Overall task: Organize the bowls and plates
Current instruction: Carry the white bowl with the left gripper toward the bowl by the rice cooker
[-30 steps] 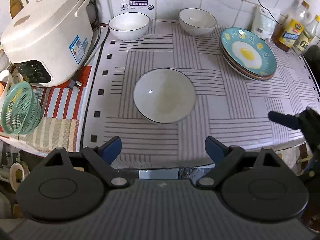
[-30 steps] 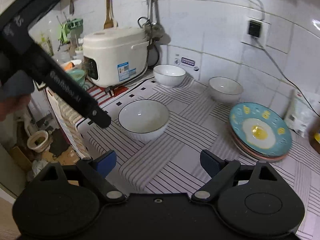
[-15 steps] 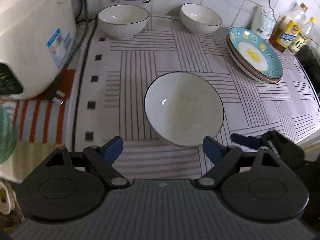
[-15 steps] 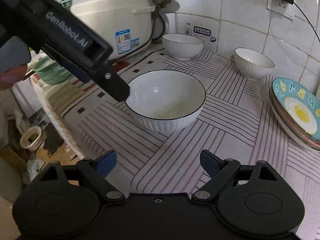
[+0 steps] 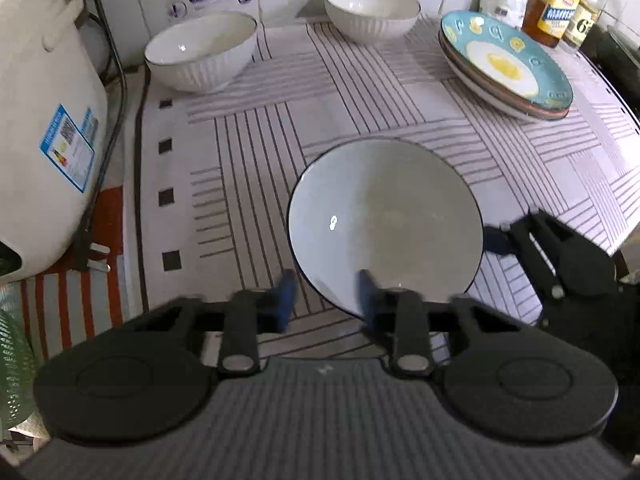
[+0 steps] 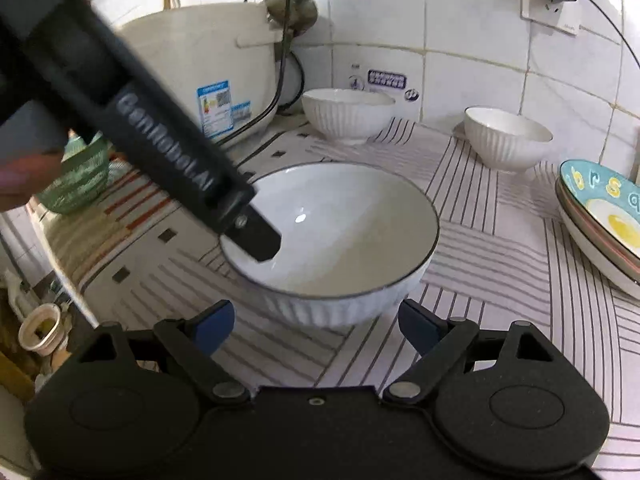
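Observation:
A large white bowl with a dark rim sits at the front middle of the striped cloth. My left gripper straddles its near-left rim, one finger inside and one outside, jaws half closed with a gap still showing. My right gripper is open just in front of the bowl's near side; it also shows in the left wrist view. Two smaller ribbed white bowls stand at the back. A stack of plates topped by a teal egg plate lies at the back right.
A white rice cooker stands on the left with its cord and plug. A green basket is beside it. Bottles and a white bag stand at the back right corner. The counter edge is near the bowl.
Both grippers have moved in to the large bowl. My left gripper's jaws have narrowed and now straddle the bowl's rim. My right gripper stays open.

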`<state>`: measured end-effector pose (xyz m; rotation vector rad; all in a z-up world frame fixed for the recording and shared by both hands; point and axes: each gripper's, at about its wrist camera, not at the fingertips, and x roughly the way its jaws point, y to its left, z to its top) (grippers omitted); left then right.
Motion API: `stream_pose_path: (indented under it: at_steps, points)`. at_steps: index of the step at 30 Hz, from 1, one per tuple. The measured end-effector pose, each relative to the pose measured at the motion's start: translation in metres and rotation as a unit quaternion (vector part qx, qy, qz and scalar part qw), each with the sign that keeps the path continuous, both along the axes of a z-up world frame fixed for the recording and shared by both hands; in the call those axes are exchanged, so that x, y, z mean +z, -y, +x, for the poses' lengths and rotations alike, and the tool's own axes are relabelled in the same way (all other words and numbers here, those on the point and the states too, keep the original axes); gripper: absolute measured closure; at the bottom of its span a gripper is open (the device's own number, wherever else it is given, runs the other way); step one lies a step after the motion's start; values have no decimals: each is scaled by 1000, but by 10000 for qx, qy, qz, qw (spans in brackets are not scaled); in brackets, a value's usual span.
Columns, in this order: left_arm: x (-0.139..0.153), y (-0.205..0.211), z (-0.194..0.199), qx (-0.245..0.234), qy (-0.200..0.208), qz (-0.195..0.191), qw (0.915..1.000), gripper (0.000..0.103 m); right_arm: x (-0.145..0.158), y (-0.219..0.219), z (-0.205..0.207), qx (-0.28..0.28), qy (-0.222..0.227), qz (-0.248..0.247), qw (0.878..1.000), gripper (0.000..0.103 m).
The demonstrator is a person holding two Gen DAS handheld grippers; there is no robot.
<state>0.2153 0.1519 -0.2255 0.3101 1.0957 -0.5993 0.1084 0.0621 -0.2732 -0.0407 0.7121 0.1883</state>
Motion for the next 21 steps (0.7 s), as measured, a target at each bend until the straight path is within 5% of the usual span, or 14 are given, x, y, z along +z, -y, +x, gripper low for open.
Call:
stream_pose_path:
  at_steps: [21]
  points:
    - [29, 55, 24, -742, 220, -9, 9970, 81, 19, 29, 13, -662, 338, -178, 9971, 13]
